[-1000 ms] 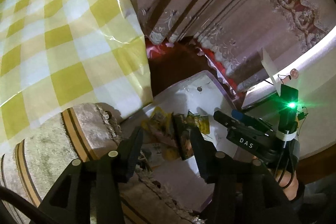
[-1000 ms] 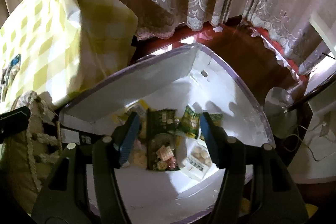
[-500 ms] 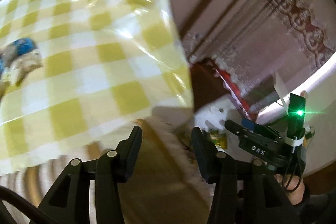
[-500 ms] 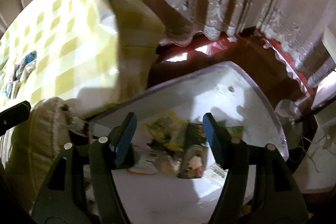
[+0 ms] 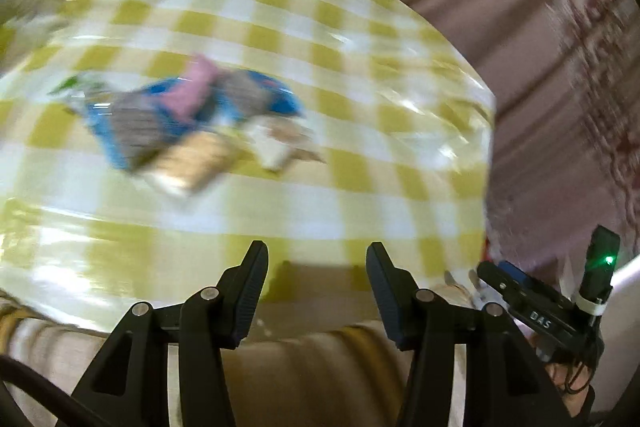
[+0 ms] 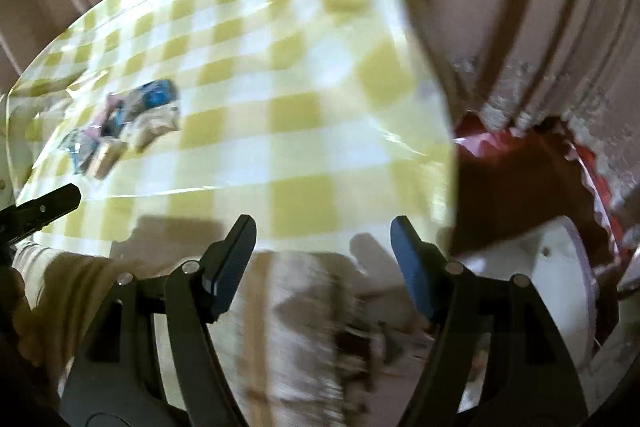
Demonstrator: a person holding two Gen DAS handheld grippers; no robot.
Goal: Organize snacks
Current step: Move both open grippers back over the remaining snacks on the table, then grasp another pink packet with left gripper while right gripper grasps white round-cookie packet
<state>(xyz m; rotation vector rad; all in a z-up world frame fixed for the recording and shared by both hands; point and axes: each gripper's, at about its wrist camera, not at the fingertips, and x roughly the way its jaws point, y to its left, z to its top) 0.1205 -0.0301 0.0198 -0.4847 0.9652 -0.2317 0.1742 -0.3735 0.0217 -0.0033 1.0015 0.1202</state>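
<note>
A small pile of snack packets (image 5: 192, 123), blue, pink and tan, lies on the yellow-checked tablecloth (image 5: 340, 75); the view is blurred. The same pile shows far left in the right wrist view (image 6: 124, 123). My left gripper (image 5: 316, 287) is open and empty at the table's near edge, short of the pile. My right gripper (image 6: 322, 255) is open and empty above a beige cushion (image 6: 296, 327), with the white storage box (image 6: 560, 267) at its lower right. The box's contents are hidden.
Beige curtains (image 6: 520, 7) hang behind the table. A dark red floor (image 6: 520, 187) shows between table and box. The right gripper's body (image 5: 552, 307) with a green light sits at the lower right of the left wrist view.
Both grippers swung up and left, away from the white box of snacks toward the checked table. The snack pile on the table came into view. Both stayed open.
</note>
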